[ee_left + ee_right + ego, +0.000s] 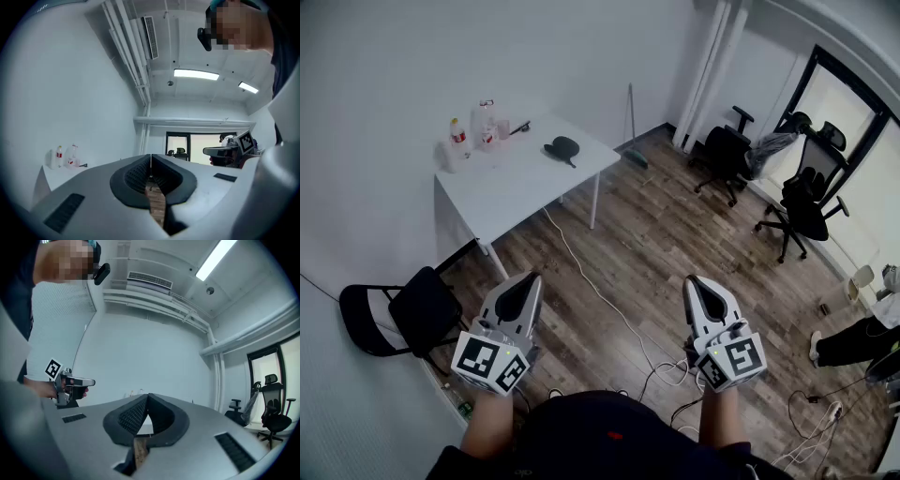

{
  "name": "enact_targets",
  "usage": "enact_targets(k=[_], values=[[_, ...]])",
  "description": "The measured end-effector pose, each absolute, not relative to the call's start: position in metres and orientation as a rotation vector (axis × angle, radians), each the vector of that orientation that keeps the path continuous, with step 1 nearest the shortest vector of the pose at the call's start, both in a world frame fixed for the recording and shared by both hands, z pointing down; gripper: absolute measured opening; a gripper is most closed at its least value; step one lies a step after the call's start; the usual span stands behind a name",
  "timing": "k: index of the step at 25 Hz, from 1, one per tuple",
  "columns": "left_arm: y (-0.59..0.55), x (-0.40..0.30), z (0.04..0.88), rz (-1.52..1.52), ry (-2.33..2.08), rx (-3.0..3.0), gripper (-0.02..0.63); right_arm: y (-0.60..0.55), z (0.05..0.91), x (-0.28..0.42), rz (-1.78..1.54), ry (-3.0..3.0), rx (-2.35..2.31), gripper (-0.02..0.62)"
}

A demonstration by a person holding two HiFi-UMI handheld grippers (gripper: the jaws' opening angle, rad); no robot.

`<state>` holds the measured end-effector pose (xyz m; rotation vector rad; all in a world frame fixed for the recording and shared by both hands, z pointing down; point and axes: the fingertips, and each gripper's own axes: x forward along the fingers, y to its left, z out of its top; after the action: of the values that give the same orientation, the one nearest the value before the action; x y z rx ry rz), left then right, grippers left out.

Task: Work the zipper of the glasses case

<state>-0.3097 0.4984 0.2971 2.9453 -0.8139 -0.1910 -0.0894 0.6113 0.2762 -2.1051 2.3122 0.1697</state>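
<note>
The glasses case [562,146] is a small dark shape on the white table [520,183] far across the room, near the table's right end. Both grippers are held close to my body, well short of the table. My left gripper [530,278] is shut, its dark pads meeting at the tips with nothing between them [151,155]. My right gripper [694,281] is shut and empty as well [148,394]. Each gripper view catches the other gripper off to the side. The table's edge shows at far left in the left gripper view.
Several bottles [471,133] stand at the table's back left corner. A black folding chair [398,314] stands at lower left. Office chairs [797,202] are at the right by the window. Cables [609,305] run over the wooden floor. A person's legs [853,342] show at the right edge.
</note>
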Motion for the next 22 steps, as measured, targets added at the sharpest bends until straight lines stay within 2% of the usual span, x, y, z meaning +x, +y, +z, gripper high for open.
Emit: enact_targets(k=[22], values=[[0.503, -0.297, 0.301, -0.152, -0.79, 2.952, 0.025, 0.614, 0.282, -0.08, 0.149, 2.305, -2.12, 0.021]])
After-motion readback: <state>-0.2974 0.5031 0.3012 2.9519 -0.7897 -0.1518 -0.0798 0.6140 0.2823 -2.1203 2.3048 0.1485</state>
